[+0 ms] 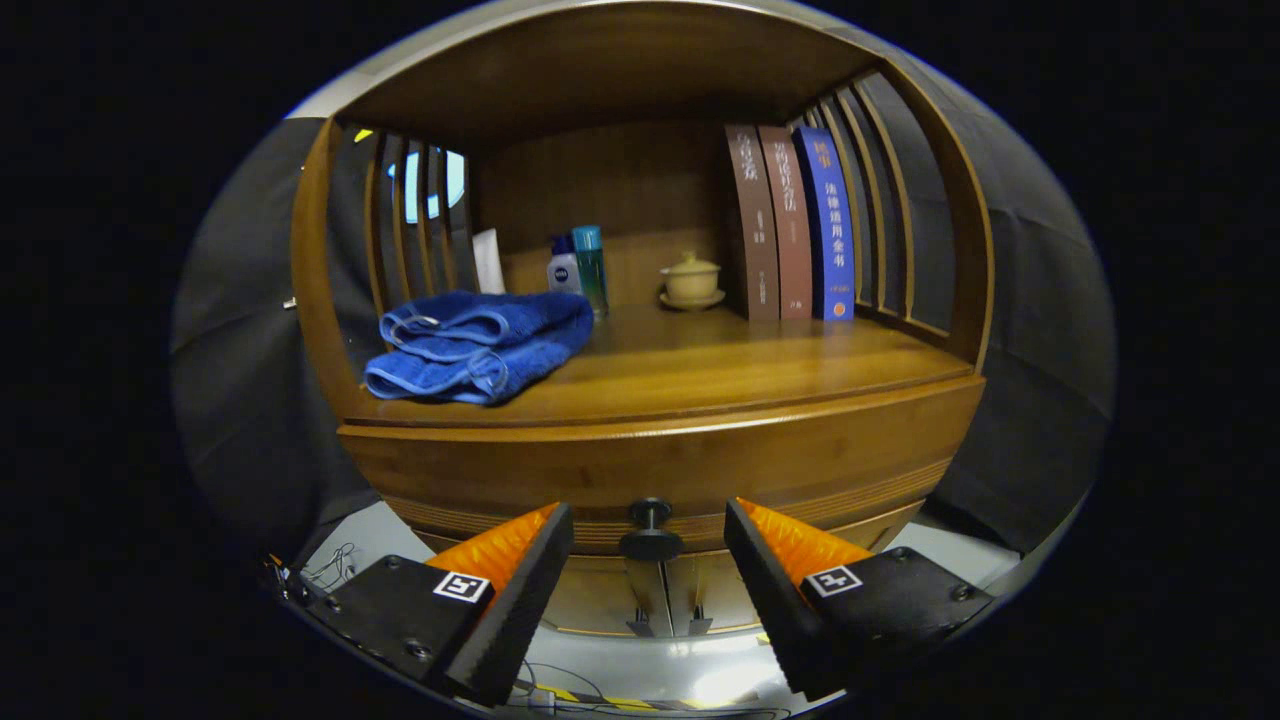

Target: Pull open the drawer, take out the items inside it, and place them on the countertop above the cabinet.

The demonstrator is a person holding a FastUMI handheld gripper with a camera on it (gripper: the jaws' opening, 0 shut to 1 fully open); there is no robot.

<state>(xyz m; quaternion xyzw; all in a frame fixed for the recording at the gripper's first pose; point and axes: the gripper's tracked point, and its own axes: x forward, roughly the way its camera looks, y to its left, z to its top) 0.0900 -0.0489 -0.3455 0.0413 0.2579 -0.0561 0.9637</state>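
Observation:
A wooden cabinet stands in front of me with its drawer (660, 470) closed under the countertop (720, 365). A small dark knob (650, 530) sticks out of the drawer front. My gripper (650, 540) is open, with the knob in the gap between its two fingers and neither finger touching it. The drawer's contents are hidden. A folded blue towel (475, 345) lies on the left front of the countertop.
At the back of the countertop stand two small bottles (578, 265), a lidded cup on a saucer (691, 280) and three upright books (795, 225). Slatted wooden sides (880, 200) and a top shelf enclose the countertop. Cables lie on the pale floor (650, 665) below.

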